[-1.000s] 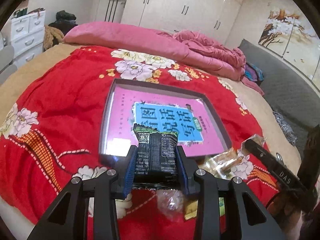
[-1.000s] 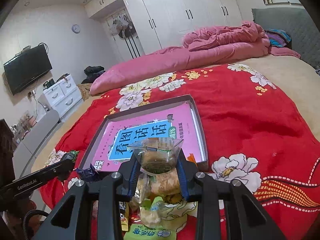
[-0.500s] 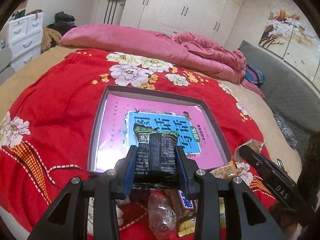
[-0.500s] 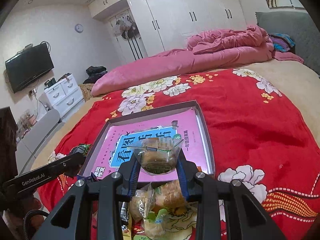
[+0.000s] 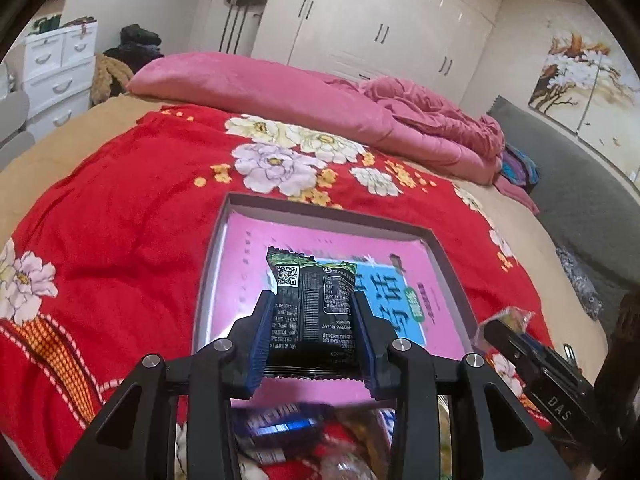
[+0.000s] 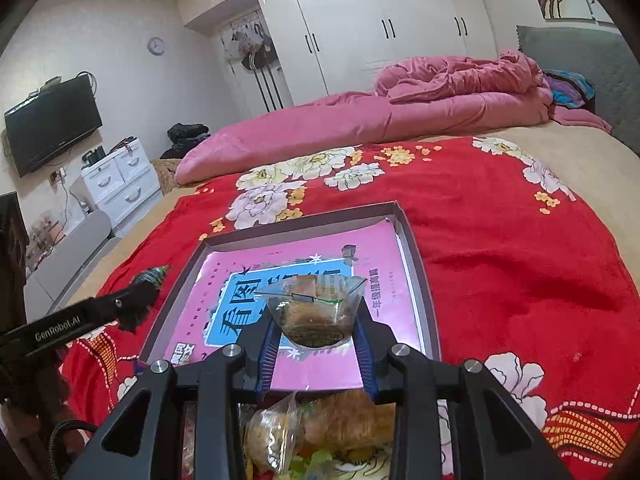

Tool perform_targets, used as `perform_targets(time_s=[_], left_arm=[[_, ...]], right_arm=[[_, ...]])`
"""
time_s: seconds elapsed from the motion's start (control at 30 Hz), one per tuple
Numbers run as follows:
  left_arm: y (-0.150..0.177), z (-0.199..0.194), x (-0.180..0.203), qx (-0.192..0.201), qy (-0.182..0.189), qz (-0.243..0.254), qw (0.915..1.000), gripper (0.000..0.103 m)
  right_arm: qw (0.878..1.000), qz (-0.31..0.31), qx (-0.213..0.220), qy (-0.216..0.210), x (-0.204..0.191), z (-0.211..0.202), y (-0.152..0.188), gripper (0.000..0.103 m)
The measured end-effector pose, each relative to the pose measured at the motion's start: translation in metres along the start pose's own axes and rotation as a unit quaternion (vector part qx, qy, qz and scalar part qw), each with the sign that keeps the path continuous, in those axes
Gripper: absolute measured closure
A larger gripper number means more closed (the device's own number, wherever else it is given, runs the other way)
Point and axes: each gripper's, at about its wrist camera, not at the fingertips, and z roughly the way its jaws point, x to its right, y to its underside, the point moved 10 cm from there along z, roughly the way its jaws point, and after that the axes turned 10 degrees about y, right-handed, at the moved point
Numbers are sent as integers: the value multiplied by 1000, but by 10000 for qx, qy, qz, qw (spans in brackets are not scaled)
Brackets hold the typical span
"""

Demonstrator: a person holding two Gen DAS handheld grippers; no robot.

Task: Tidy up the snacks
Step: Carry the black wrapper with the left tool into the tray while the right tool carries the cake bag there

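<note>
My left gripper (image 5: 314, 304) is shut on a black snack packet (image 5: 312, 308) with a QR code, held above the near part of a shallow grey box (image 5: 216, 248) lined with a pink booklet. My right gripper (image 6: 316, 320) is shut on a clear-wrapped pastry (image 6: 316, 312), held over the same box (image 6: 412, 248). The right gripper shows at the right edge of the left wrist view (image 5: 532, 364), and the left gripper shows at the left of the right wrist view (image 6: 80, 320). A pile of loose snacks (image 6: 320, 436) lies on the bed just below both grippers, also blurred in the left wrist view (image 5: 288, 428).
The box lies on a red flowered blanket (image 5: 120, 220) on a bed. A pink quilt (image 5: 320, 104) is bunched at the far side. White drawers (image 6: 120, 180) and a TV (image 6: 52, 124) stand to the left.
Both grippers have moved forward and up over the box, each still holding its snack. The snack pile has slid lower in both views.
</note>
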Motion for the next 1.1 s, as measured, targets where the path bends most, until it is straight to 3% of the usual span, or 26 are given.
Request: perform_targets(time_s=[0.27, 0.5, 0.7, 1.1], left_arm=[[-1, 17, -18, -152, -52, -128, 9998, 64], [13, 36, -22, -565, -88, -33, 9984, 64], [22, 45, -26, -750, -119, -21, 9971, 64], [34, 55, -33, -1028, -287, 78, 9943, 64]], right_arm=[[9998, 53, -159, 57, 5, 19, 0, 68], [9993, -82, -270, 253, 8, 33, -2, 68], [9970, -115, -655, 403, 15, 45, 13, 68], [9926, -252, -975, 673, 29, 54, 28, 68]])
